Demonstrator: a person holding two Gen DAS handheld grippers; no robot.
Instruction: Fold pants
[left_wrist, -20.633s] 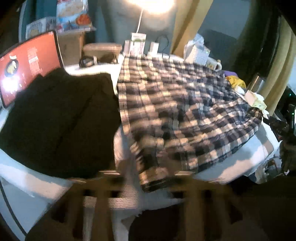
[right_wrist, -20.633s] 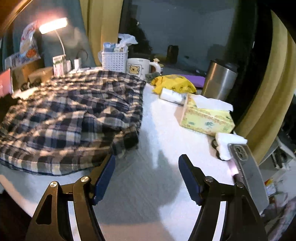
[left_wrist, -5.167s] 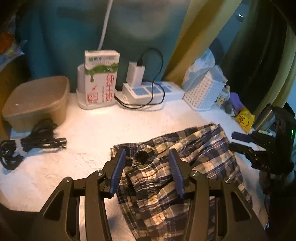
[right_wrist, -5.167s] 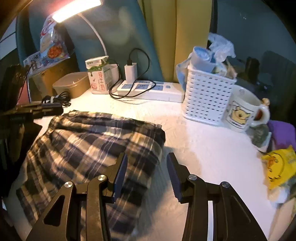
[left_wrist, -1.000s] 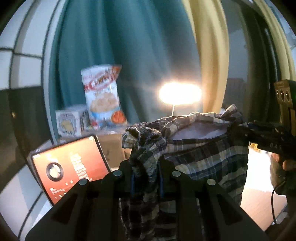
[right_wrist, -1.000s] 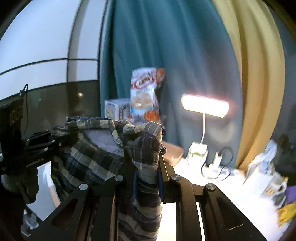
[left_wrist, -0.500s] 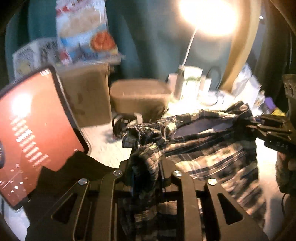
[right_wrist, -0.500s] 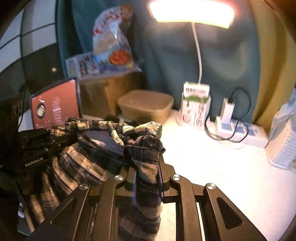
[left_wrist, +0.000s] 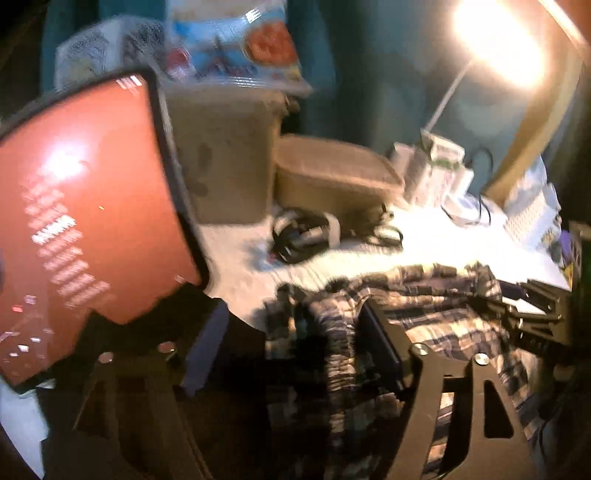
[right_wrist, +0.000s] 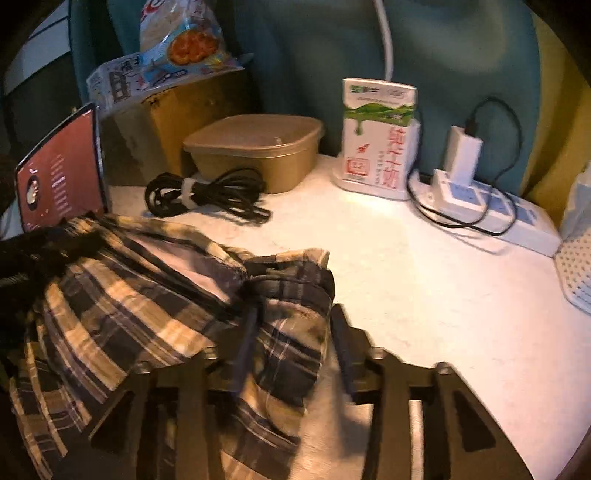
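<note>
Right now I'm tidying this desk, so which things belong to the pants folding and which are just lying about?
Job in hand: plaid pants, left gripper, right gripper.

Lying about: milk carton, brown container, coiled cable, power strip, snack bag, tablet.

You're at a cluttered home desk — lamp (left_wrist: 498, 44) glowing, milk carton (right_wrist: 378, 133), power strip (right_wrist: 491, 210) with charger, snack bag (right_wrist: 177, 48) — curtains (right_wrist: 303, 55) behind.
</note>
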